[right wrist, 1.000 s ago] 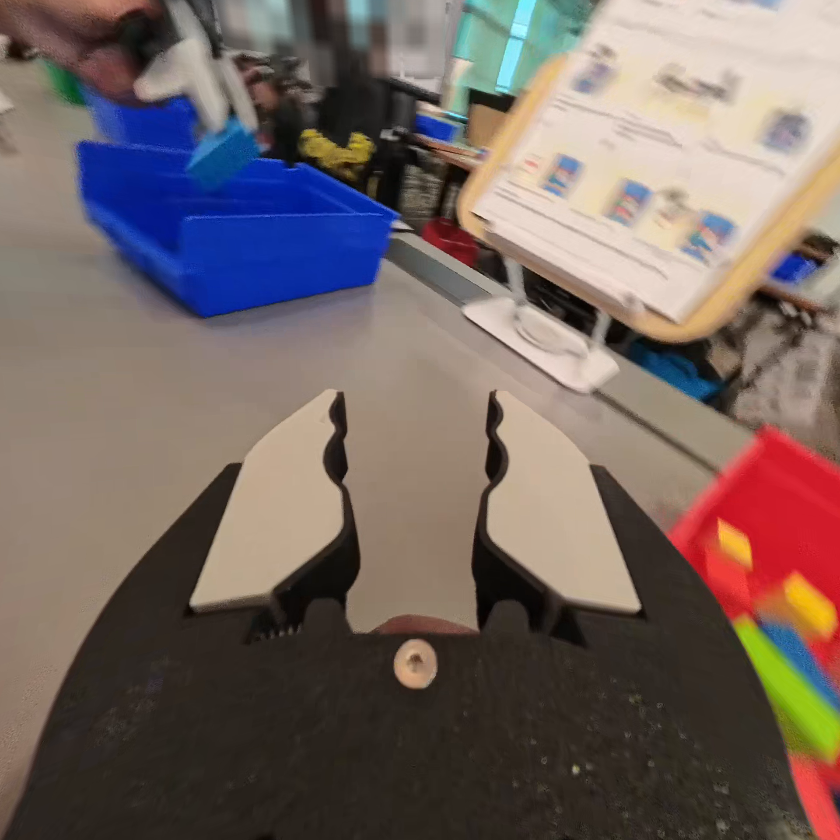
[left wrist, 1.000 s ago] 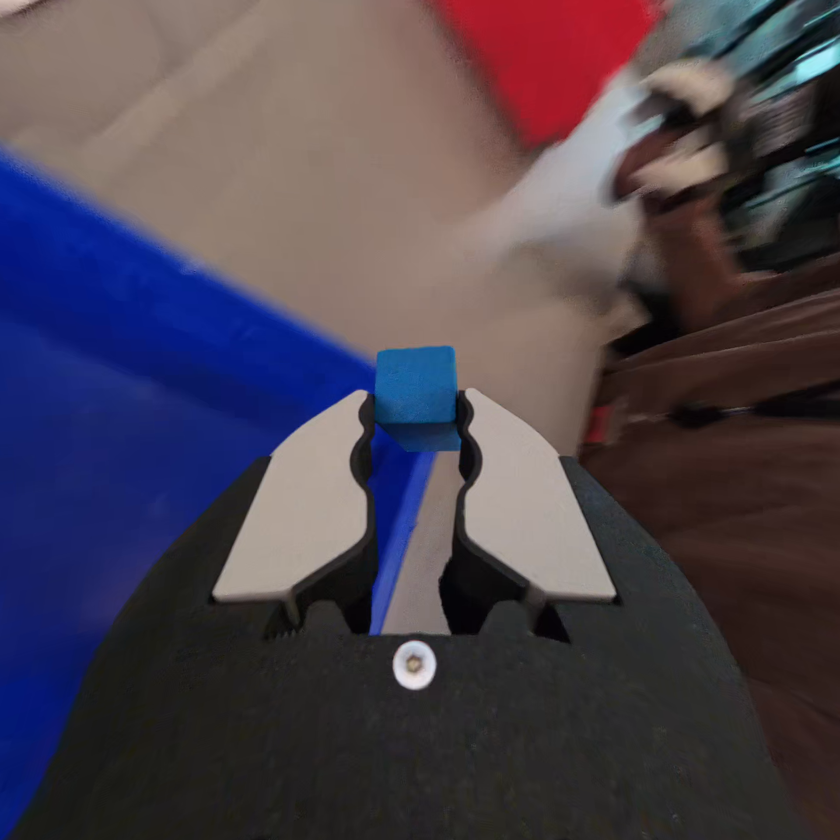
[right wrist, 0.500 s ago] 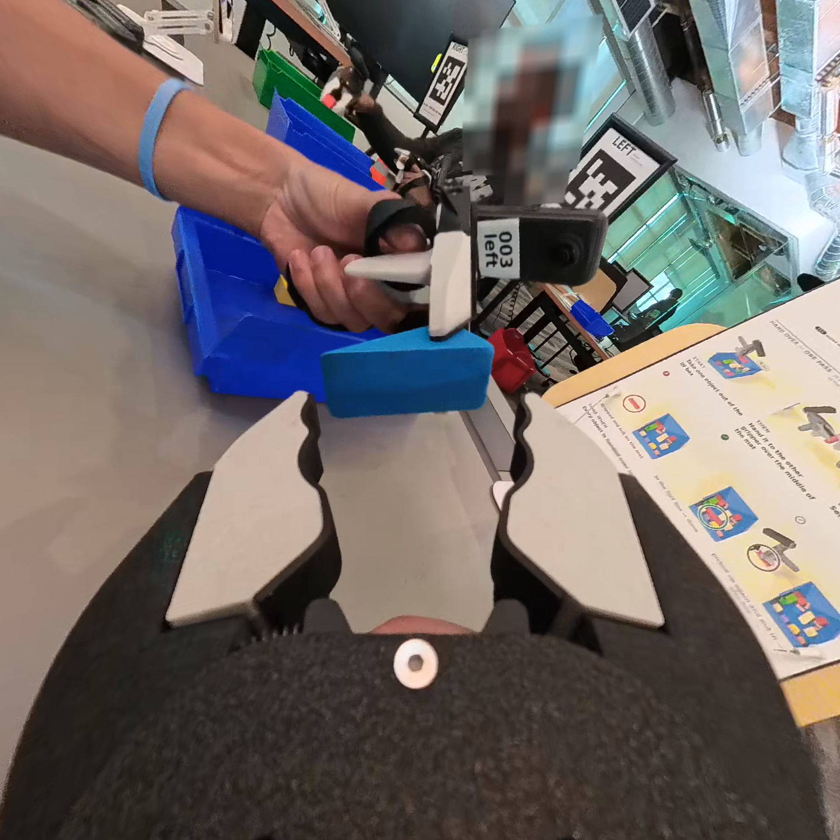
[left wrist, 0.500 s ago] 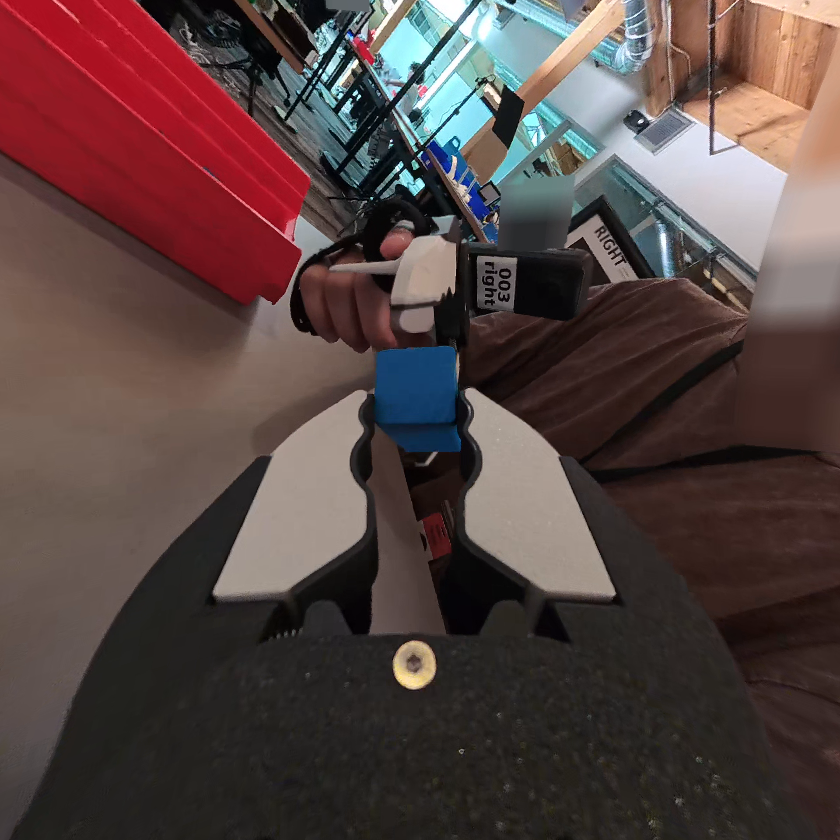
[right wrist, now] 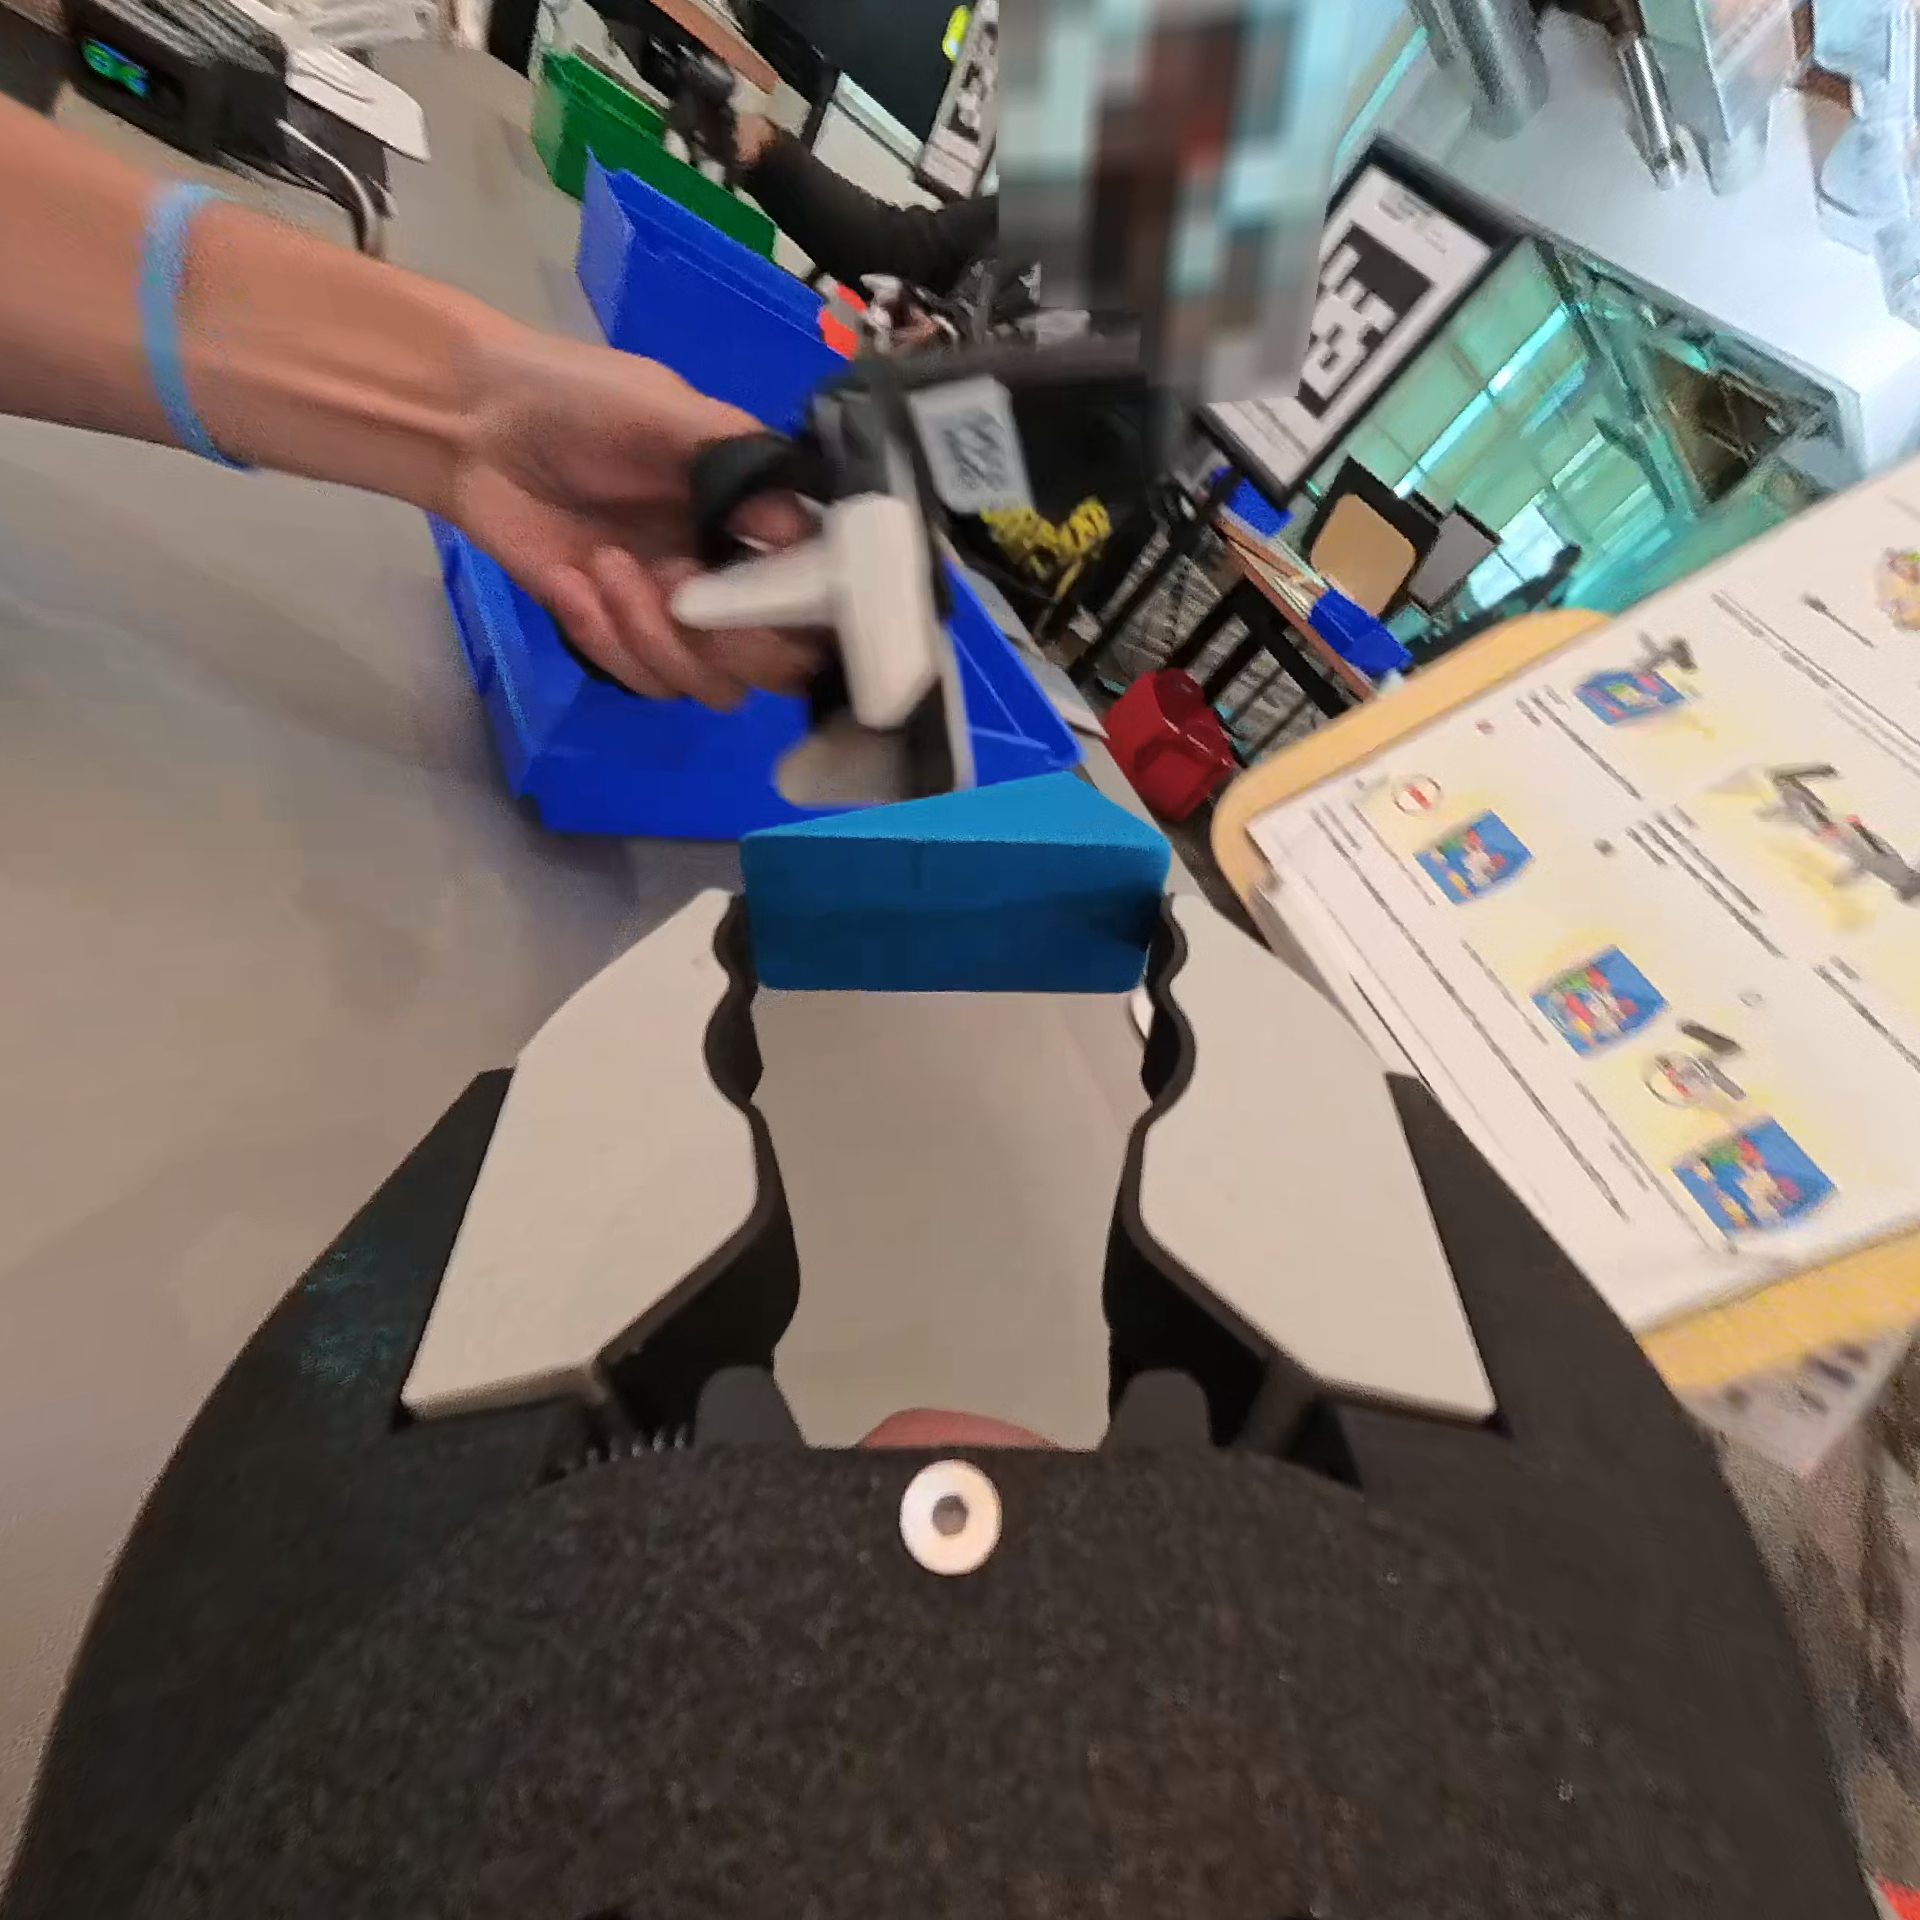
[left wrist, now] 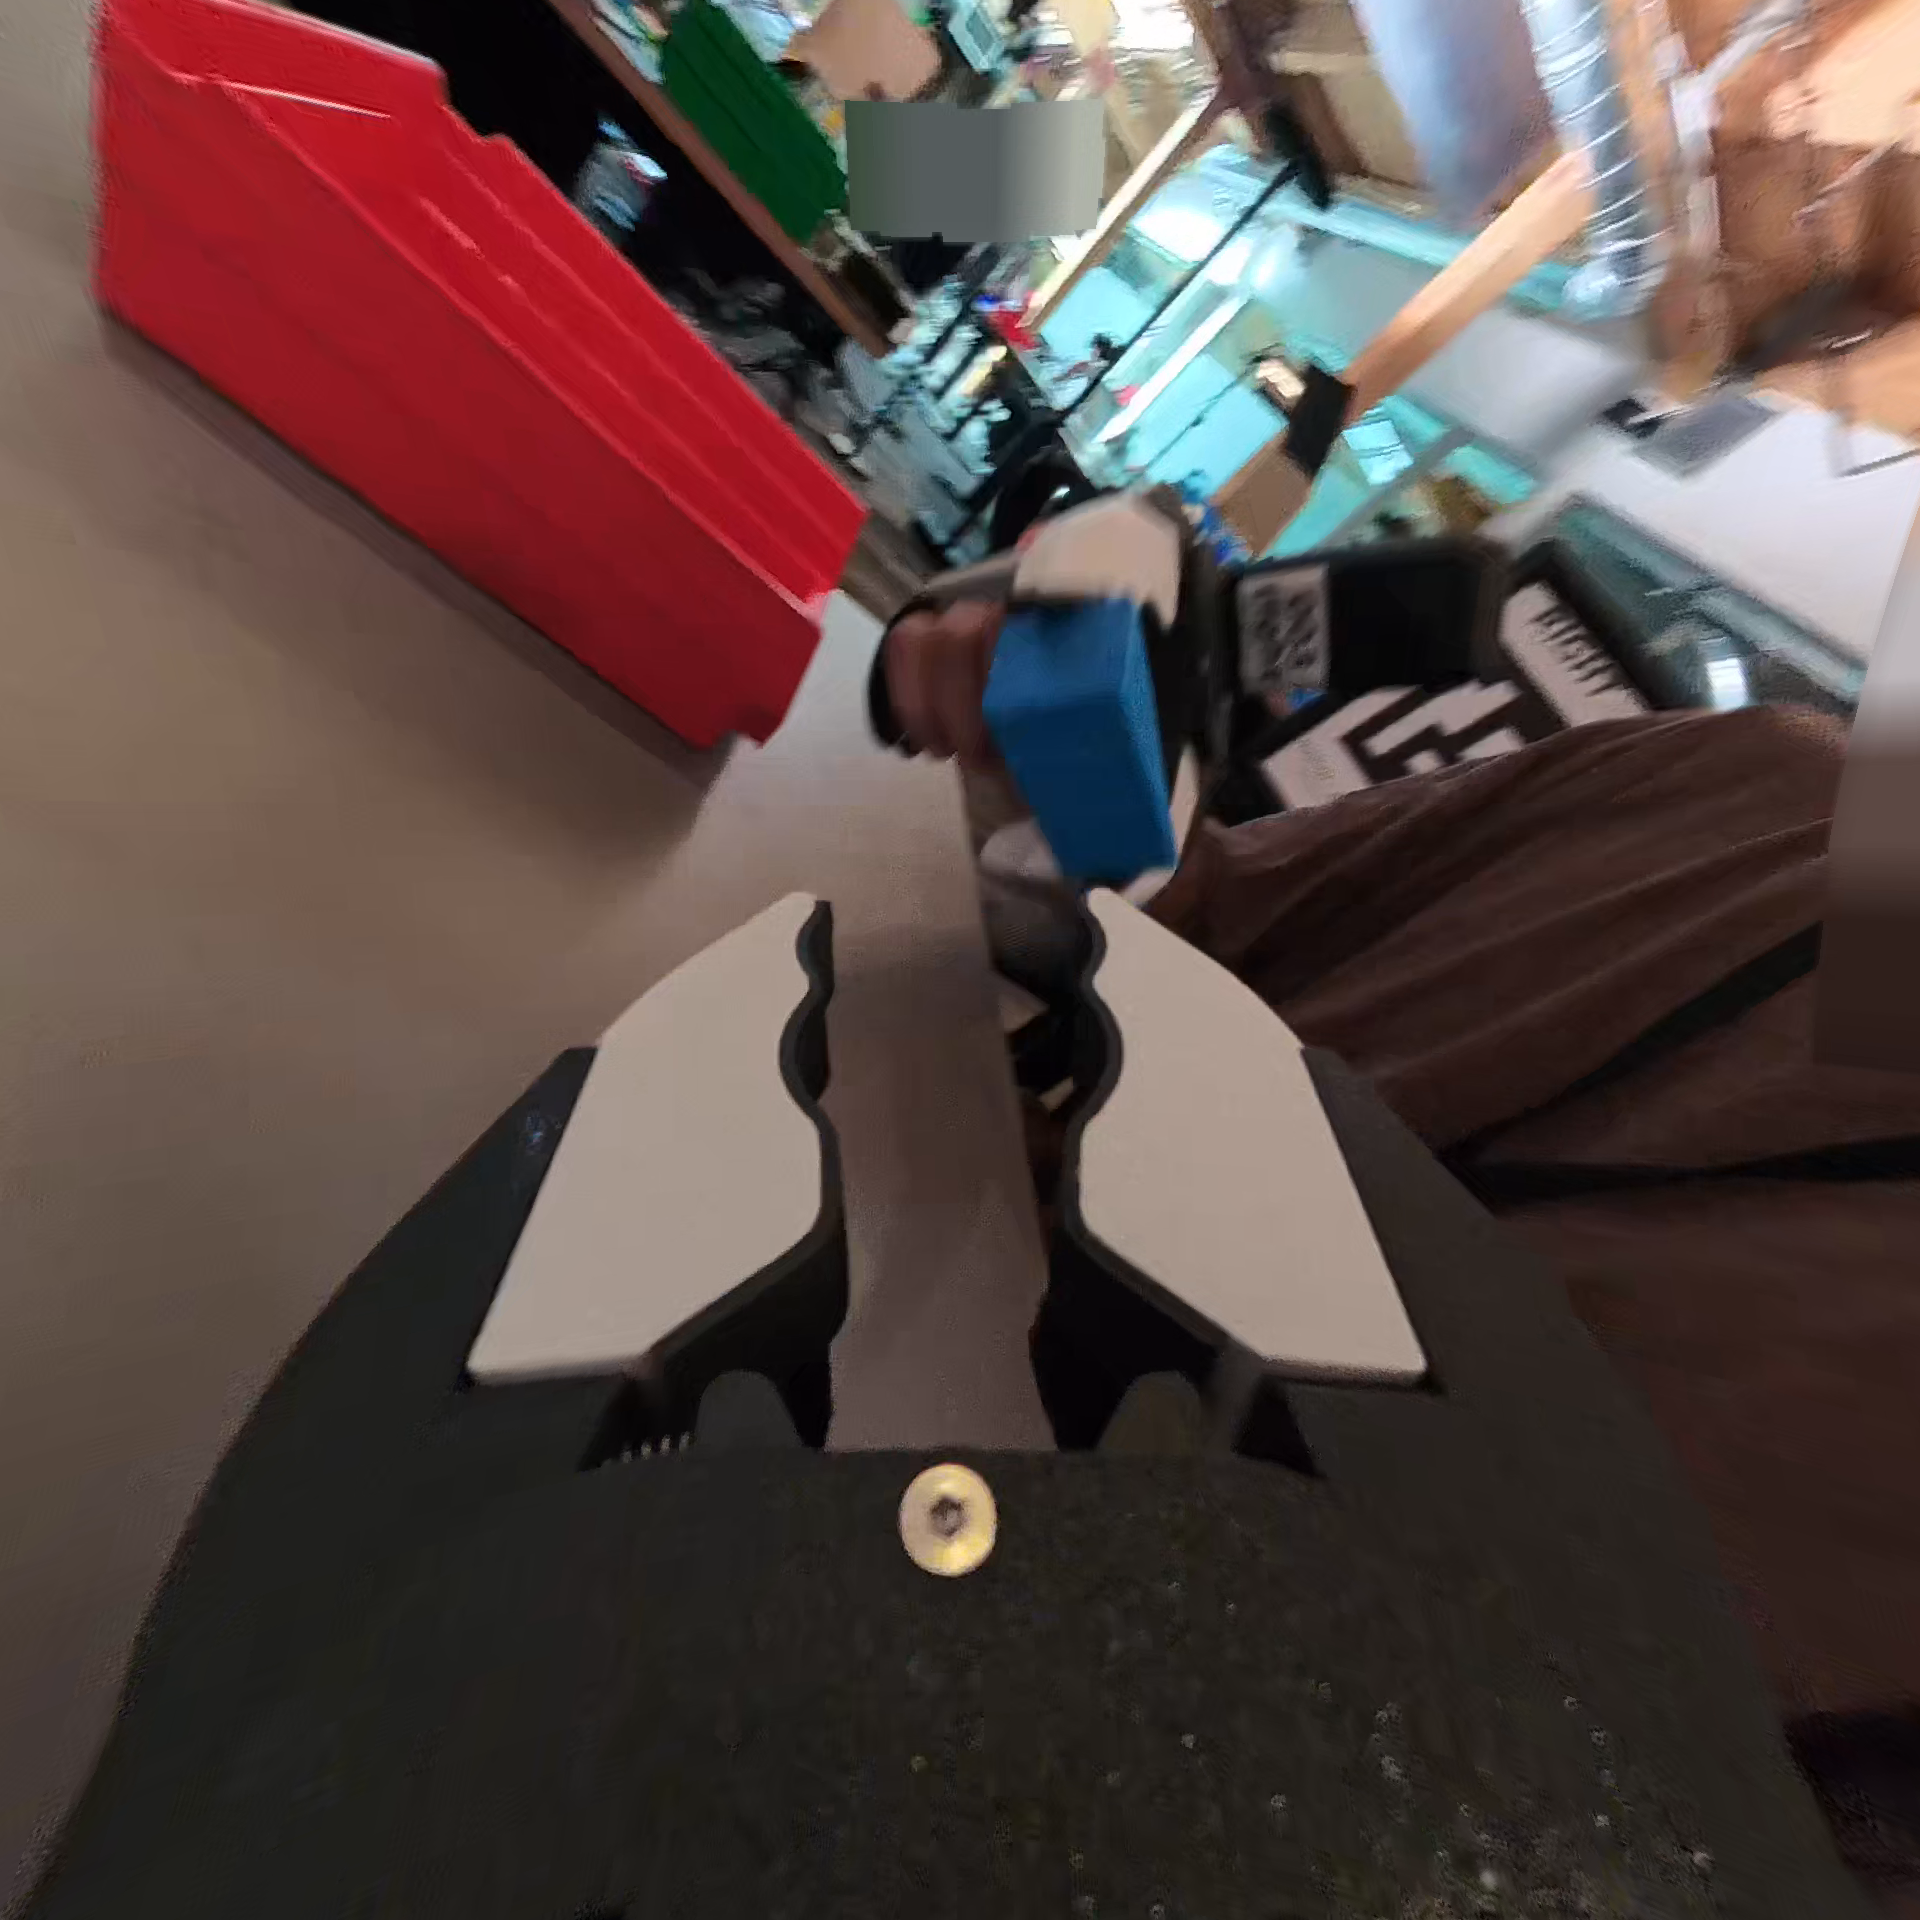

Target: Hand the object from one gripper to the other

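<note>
A blue foam block (right wrist: 951,899) sits clamped between the tips of my right gripper (right wrist: 951,935), held above the grey table. In the left wrist view the same block (left wrist: 1081,743) hangs ahead of me in the far right gripper, apart from my fingers. My left gripper (left wrist: 956,925) is open and empty, its jaws a small gap apart. In the right wrist view the left gripper (right wrist: 873,613) shows farther off, held by a hand with a blue wristband, over the blue bin (right wrist: 623,727).
A red bin (left wrist: 416,395) stands on the table at the far left in the left wrist view. A board with an instruction sheet (right wrist: 1621,935) stands at the right. A green bin (right wrist: 623,125) and a second blue bin (right wrist: 686,281) stand behind. A small red bin (right wrist: 1169,743) sits beyond the table edge.
My right gripper has shut on the blue block. My left gripper has let go of it, opened and pulled back towards the blue bin.
</note>
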### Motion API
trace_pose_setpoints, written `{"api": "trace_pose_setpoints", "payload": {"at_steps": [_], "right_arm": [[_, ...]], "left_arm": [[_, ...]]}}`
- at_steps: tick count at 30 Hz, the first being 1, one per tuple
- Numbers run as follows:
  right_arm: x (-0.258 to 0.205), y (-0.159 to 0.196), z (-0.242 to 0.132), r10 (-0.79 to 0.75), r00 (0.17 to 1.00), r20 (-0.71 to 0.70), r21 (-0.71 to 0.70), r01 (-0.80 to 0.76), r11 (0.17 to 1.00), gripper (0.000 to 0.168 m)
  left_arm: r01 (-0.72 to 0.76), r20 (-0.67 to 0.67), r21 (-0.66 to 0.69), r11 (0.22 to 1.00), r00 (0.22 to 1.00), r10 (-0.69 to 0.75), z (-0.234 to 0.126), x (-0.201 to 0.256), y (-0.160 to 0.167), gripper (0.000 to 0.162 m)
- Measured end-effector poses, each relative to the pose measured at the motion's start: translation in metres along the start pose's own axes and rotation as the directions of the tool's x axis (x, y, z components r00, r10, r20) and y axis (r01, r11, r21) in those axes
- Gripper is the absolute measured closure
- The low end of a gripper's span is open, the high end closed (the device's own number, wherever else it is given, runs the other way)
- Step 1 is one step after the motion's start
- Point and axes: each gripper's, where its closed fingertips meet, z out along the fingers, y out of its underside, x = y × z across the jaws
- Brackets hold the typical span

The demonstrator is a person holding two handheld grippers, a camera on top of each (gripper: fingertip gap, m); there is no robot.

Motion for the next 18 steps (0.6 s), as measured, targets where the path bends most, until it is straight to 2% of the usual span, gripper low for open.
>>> {"api": "trace_pose_setpoints", "payload": {"at_steps": [3,6,8,11,13,16,18], "right_arm": [[0.036,0.029,-0.057,0.030,0.997,-0.066,-0.151,-0.040,0.988,0.096],[0.087,0.082,-0.132,0.071,0.986,-0.150,-0.382,-0.124,0.916,0.096],[0.109,0.127,-0.183,0.151,0.973,-0.175,-0.555,-0.224,0.801,0.096],[0.122,0.192,-0.243,0.249,0.949,-0.196,-0.769,-0.306,0.561,0.096],[0.121,0.227,-0.262,0.250,0.958,-0.144,-0.867,-0.243,0.434,0.096],[0.112,0.263,-0.267,0.293,0.955,-0.055,-0.941,-0.147,0.303,0.095],[0.111,0.276,-0.259,0.330,0.944,-0.018,-0.957,-0.112,0.267,0.095]], "left_arm": [[-0.075,0.098,0.013,0.997,0.992,0.074,0.001,0.020,0.030,0.124],[-0.164,0.136,0.063,0.984,0.979,0.154,0.015,0.057,0.045,0.126],[-0.180,0.129,0.032,0.983,0.976,0.174,0.029,0.076,0.056,0.125],[-0.176,0.130,-0.011,0.984,0.976,0.175,0.046,0.085,0.074,0.123],[-0.192,0.181,-0.013,0.981,0.965,0.191,0.053,0.077,0.085,0.123],[-0.162,0.198,0.012,0.987,0.968,0.156,0.061,0.065,0.101,0.123],[-0.129,0.204,0.018,0.992,0.971,0.122,0.066,0.056,0.113,0.123]]}}
